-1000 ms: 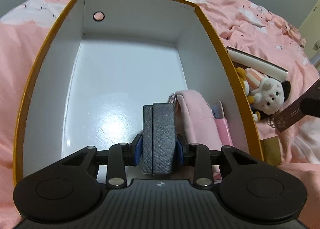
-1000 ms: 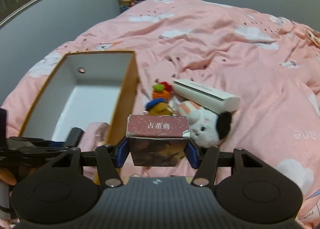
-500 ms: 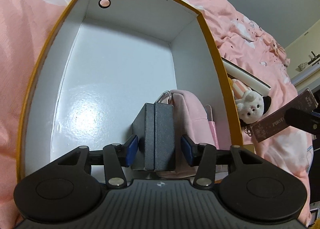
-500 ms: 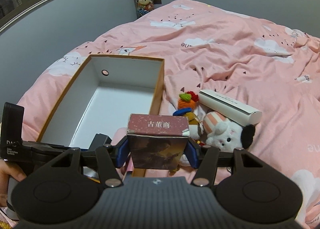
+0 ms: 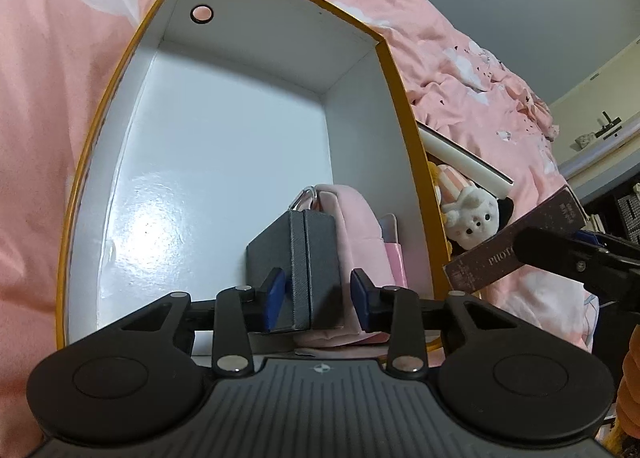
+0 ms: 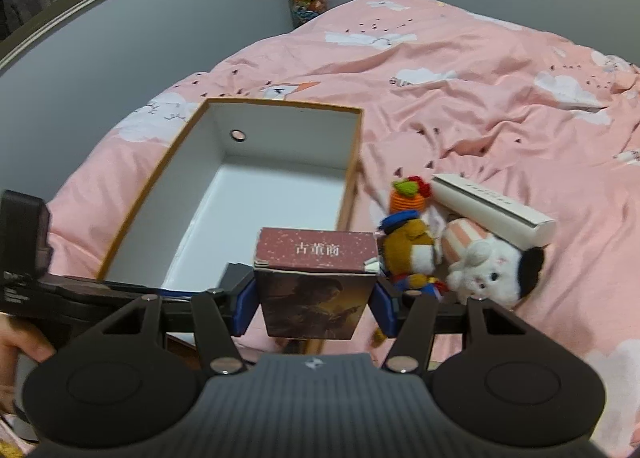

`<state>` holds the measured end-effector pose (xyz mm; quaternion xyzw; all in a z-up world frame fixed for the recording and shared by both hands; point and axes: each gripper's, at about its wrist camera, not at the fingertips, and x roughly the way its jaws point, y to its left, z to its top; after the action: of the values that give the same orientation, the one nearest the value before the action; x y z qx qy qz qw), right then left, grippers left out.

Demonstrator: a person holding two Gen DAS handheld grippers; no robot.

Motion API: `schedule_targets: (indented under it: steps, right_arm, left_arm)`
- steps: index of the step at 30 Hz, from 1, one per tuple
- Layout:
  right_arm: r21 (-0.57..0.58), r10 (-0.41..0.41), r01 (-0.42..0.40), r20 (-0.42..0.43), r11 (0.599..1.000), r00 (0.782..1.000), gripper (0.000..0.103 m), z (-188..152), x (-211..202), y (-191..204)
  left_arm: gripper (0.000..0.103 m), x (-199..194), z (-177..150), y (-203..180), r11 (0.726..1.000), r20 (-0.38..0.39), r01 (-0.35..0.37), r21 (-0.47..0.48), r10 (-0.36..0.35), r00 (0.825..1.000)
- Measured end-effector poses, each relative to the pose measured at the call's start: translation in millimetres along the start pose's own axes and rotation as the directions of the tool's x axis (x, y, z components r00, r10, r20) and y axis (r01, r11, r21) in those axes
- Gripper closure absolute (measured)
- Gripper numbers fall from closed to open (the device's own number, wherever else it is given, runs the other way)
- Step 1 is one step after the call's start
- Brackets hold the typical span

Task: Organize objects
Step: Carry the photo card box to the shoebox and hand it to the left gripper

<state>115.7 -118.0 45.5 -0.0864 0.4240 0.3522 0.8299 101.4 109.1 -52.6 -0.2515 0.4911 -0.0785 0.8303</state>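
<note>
Left tool [image 5: 317,300] closing, pads clear of grey case [image 5: 308,262] between; right tool [image 6: 314,308] clamps maroon box [image 6: 316,278].

My left gripper [image 5: 316,298] tilts downward, its jaws closing around a grey case [image 5: 308,258]; my right gripper [image 6: 312,304] clamps a maroon box [image 6: 314,278].

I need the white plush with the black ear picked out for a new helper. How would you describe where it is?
Find the big open box with orange outer walls on the pink bedspread. Just outside its right wall is a small heap of toys under a long white carton. The white plush is the fluffy one nearest the camera, with a black ear, unlike the brown plush beside it.
</note>
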Motion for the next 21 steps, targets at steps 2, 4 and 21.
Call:
schedule_targets:
  steps: [2,4,21]
  right_arm:
    - [-0.004,0.020,-0.020,-0.001,1.000,1.000,0.044,2,1,4]
    - [0.000,0.053,-0.053,-0.012,0.999,0.999,0.044,4,4,6]
    - [0.123,0.257,-0.244,-0.104,0.962,0.961,0.044,20,46,10]
  left_arm:
    - [0.064,-1,1,3,1.000,0.005,0.017,-0.016,-0.017,1.000]
    - [0.064,-4,2,5,0.999,0.013,0.021,-0.025,-0.021,1.000]
    - [0.049,-58,-5,-35,0.942,0.173,-0.033,0.335,-0.027,0.985]
